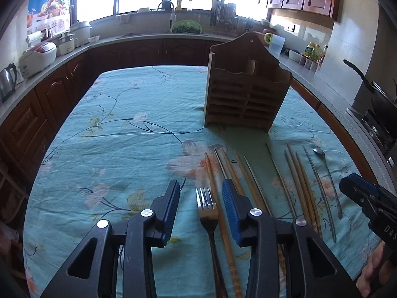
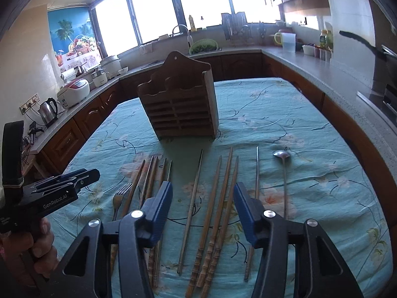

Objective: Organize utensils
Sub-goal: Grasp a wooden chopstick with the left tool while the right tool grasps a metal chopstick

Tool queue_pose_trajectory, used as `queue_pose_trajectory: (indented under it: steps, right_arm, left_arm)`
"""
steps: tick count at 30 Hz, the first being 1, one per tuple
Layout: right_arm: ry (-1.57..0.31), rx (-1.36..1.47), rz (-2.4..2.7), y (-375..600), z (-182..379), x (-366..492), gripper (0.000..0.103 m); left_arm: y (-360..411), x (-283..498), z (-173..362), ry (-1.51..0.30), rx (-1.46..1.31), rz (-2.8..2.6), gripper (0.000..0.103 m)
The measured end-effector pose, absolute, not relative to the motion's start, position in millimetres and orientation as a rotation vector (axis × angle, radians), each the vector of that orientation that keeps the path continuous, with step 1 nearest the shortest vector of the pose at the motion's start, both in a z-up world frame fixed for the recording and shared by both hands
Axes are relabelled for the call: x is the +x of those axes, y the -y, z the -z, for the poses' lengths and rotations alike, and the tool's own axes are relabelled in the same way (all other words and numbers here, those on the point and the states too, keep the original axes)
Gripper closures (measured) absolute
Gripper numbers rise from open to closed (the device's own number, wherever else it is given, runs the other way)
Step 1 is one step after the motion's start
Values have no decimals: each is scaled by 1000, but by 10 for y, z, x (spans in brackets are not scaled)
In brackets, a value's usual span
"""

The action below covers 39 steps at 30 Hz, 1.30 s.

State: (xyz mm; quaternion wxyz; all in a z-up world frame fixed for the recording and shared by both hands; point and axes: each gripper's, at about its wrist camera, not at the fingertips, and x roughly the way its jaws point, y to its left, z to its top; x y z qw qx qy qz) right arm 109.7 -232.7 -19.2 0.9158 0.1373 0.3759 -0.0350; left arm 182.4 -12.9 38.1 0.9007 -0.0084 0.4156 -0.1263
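A slatted wooden utensil holder (image 1: 244,92) stands upright on the table; it also shows in the right wrist view (image 2: 180,104). Several wooden and metal chopsticks (image 2: 215,213) lie in a row in front of it, with a metal fork (image 1: 207,208) at the left and a long metal spoon (image 2: 282,156) at the right. My left gripper (image 1: 201,188) is open and empty, hovering with the fork's tines between its fingers. My right gripper (image 2: 202,191) is open and empty above the middle chopsticks. Each gripper shows in the other's view: the right one (image 1: 359,193), the left one (image 2: 74,178).
The table wears a teal floral cloth (image 1: 119,129). Kitchen counters surround it on three sides, with a rice cooker (image 1: 37,57), a kettle (image 2: 48,110), a sink with a green basket (image 1: 186,27) and a stove with a pan (image 1: 372,94) at the right.
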Motion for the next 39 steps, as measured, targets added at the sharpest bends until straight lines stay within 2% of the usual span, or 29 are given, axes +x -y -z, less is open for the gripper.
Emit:
queue_pose_trajectory:
  steps: [8, 21, 25, 29, 39]
  right_arm:
    - [-905, 319, 15, 2345, 499, 1731, 72]
    - [-1051, 255, 39, 2359, 883, 2350, 79]
    - [-1056, 187, 61, 2315, 890, 2452, 82]
    - [-1048, 120, 83, 2252, 888, 2459, 97]
    - [-935, 255, -8, 2396, 470, 2104, 99]
  left_arm:
    - [251, 2353, -215, -980, -5, 324, 76]
    - [587, 2875, 265, -1102, 75, 316, 92]
    - [648, 2935, 293, -1100, 94, 298, 96]
    - [677, 2929, 306, -1085, 95, 296, 97]
    - [407, 2709, -19, -1031, -40, 375, 98]
